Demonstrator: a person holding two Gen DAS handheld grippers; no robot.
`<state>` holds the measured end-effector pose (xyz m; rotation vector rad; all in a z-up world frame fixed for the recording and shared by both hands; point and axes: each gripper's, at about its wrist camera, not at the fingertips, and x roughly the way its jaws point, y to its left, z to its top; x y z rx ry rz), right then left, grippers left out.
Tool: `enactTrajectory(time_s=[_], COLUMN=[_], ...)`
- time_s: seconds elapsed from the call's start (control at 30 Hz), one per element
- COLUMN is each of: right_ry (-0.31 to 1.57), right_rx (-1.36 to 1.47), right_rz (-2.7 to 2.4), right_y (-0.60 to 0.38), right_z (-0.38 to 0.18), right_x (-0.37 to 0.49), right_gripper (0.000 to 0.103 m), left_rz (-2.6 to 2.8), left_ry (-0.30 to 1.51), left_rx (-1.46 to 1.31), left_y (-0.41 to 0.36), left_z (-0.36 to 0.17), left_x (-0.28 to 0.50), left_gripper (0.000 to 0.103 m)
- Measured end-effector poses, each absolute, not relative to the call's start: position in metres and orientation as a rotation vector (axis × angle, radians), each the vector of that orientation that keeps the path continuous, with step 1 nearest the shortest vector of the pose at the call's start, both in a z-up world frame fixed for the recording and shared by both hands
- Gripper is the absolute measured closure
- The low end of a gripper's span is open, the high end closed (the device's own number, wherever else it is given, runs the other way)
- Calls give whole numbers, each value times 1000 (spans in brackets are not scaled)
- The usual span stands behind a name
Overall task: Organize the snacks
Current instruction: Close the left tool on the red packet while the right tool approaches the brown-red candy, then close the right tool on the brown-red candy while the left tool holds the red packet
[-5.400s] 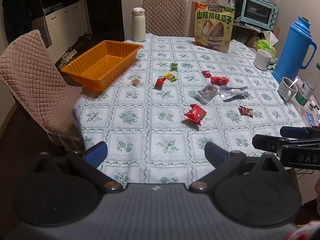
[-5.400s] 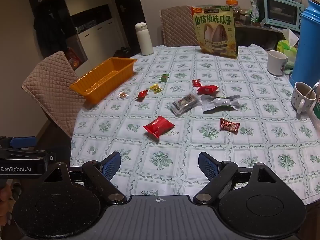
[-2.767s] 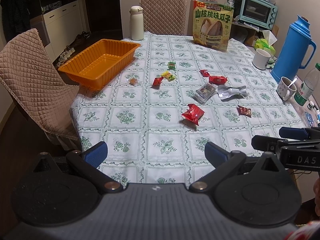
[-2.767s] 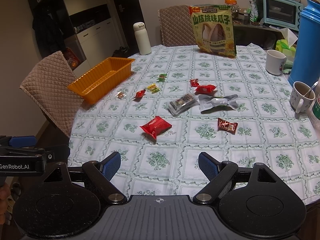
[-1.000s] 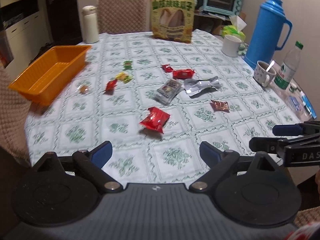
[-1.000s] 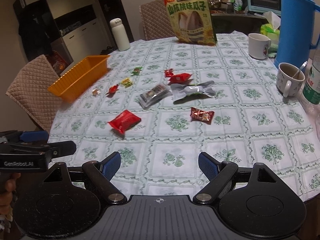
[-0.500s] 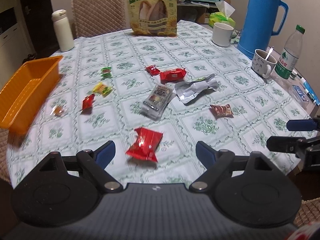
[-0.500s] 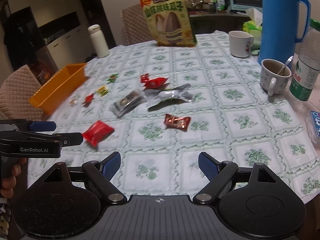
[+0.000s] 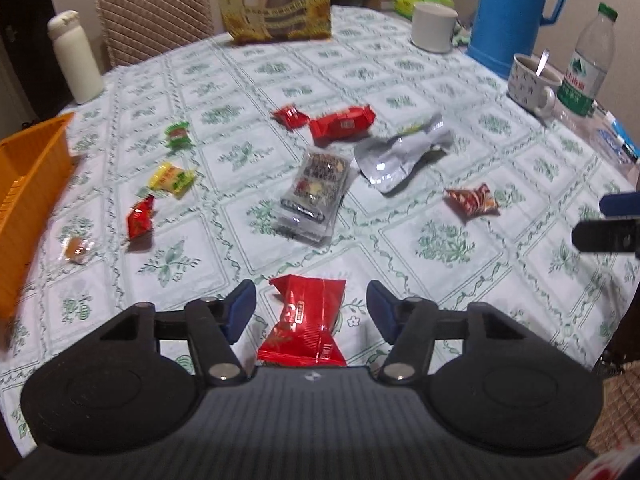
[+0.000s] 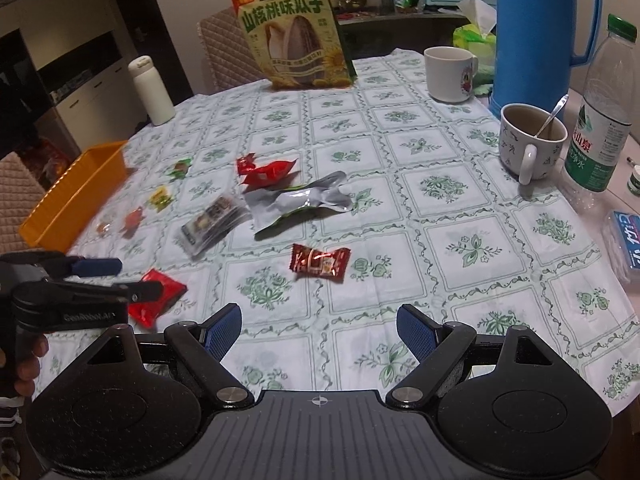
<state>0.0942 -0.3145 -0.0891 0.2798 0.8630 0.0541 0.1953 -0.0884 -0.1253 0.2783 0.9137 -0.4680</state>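
Note:
Several snacks lie on the patterned tablecloth. My left gripper (image 9: 311,310) is open with a red snack packet (image 9: 306,322) lying on the table between its fingers, not clamped. The same packet (image 10: 158,296) shows in the right wrist view, partly behind the left gripper (image 10: 108,278). My right gripper (image 10: 319,334) is open and empty above the cloth, just short of a brown candy (image 10: 319,262). Further off lie a silver wrapper (image 10: 300,200), a clear biscuit pack (image 10: 212,220), a red bar (image 9: 343,123) and small candies (image 9: 171,179). The orange tray (image 9: 24,196) stands at the left edge.
A large sunflower-seed bag (image 10: 294,32) stands at the back. A blue thermos (image 10: 536,36), a white mug (image 10: 450,74), a cup with a spoon (image 10: 532,140) and a water bottle (image 10: 604,120) crowd the right side. A white flask (image 10: 151,90) stands at back left.
Both grippers moved forward over the table. The left one came down around the red packet and its jaws narrowed. The right one drew closer to the brown candy.

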Motion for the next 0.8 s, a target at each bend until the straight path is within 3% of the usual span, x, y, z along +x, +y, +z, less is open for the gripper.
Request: enactTrajectory(time_s=[0.47, 0.8], right_ry=[868, 799], right_rx=[261, 155], right_rz=[72, 178], right_y=[-312, -314], right_z=[-102, -115], right_x=[112, 134], right_gripper=[19, 19], left_rz=[-482, -409], left_ry=[949, 926], left_rx=[285, 220], left_y=[-89, -66], left_z=[-144, -131], left_x=[204, 201], left_gripper=[73, 76])
